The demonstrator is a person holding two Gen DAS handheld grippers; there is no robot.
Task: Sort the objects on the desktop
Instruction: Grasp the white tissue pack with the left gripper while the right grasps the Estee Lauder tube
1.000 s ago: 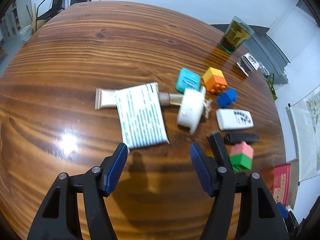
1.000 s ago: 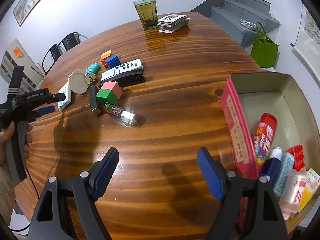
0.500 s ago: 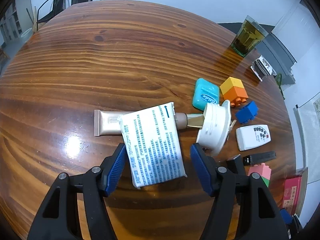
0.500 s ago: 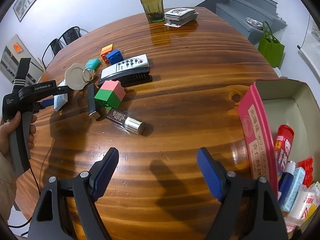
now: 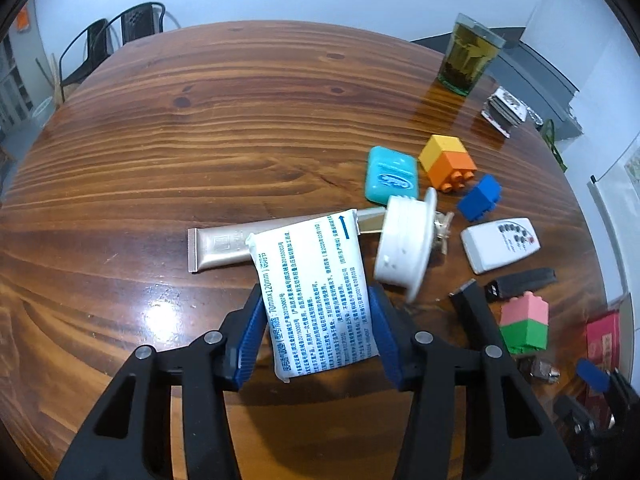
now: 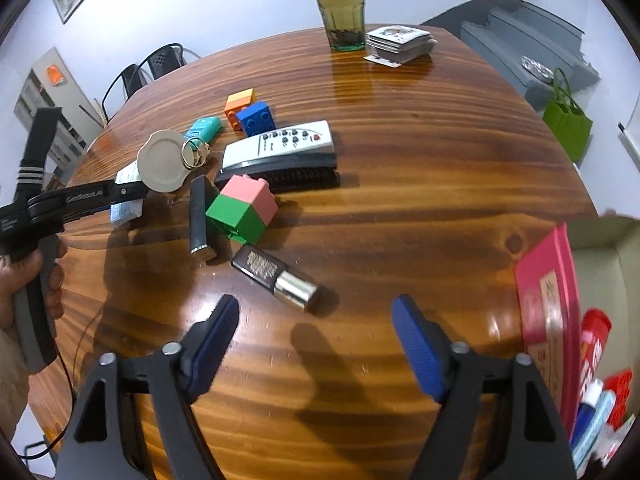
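Note:
My left gripper (image 5: 316, 316) is open, with its blue pads on either side of a white printed sachet (image 5: 316, 288) that lies on the wooden table (image 5: 200, 128); whether the pads touch it I cannot tell. The sachet rests on a gold tube (image 5: 218, 246). My right gripper (image 6: 316, 336) is open and empty above the table, just short of a black and silver lipstick (image 6: 276, 276). The left gripper also shows in the right wrist view (image 6: 120, 196), over the sachet (image 6: 126, 210).
Near the sachet lie a white round lid (image 5: 404, 248), teal case (image 5: 392, 176), orange-yellow block (image 5: 448, 162), blue block (image 5: 480, 198), white remote (image 5: 500, 242), pink-green block (image 6: 242, 208) and black comb (image 6: 280, 178). A red box (image 6: 560, 320) with several items stands right. A tea glass (image 6: 344, 16) and cards (image 6: 400, 40) stand far.
My left gripper has moved forward and down until the sachet lies between its pads. My right gripper has moved forward toward the lipstick, away from the red box.

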